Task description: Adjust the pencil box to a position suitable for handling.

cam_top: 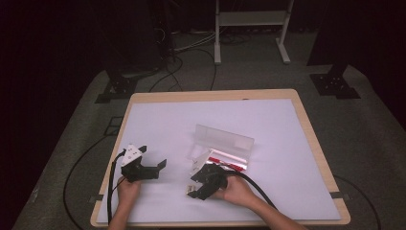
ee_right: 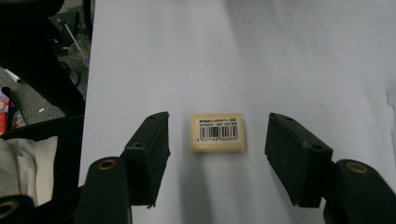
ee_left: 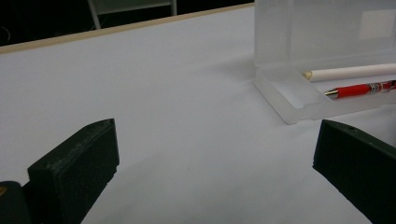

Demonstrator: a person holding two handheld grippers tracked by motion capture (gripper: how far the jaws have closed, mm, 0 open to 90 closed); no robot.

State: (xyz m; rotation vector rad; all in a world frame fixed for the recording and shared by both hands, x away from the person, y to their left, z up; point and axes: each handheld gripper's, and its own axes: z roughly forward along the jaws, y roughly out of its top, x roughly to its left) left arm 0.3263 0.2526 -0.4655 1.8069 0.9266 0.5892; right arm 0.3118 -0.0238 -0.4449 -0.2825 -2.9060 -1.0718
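Observation:
A cream eraser (ee_right: 218, 132) with a barcode label lies flat on the white mat (cam_top: 167, 124). My right gripper (ee_right: 217, 140) hangs open over it, one jaw on each side, and neither pad touches it. In the high view the right gripper (cam_top: 193, 186) points down near the table's front, just before a clear plastic pencil case (cam_top: 223, 142). The case (ee_left: 299, 56) stands open, its lid raised, with a red pen (ee_left: 362, 89) and a white pencil (ee_left: 350, 72) in its tray. My left gripper (cam_top: 155, 161) rests open on the mat to the left, nothing between its jaws (ee_left: 215, 158).
The mat covers most of a wooden-edged table (cam_top: 306, 120). Black cables (cam_top: 113, 182) trail from both grippers off the front edge. A white stand (cam_top: 249, 28) and dark equipment bases are on the floor beyond the table.

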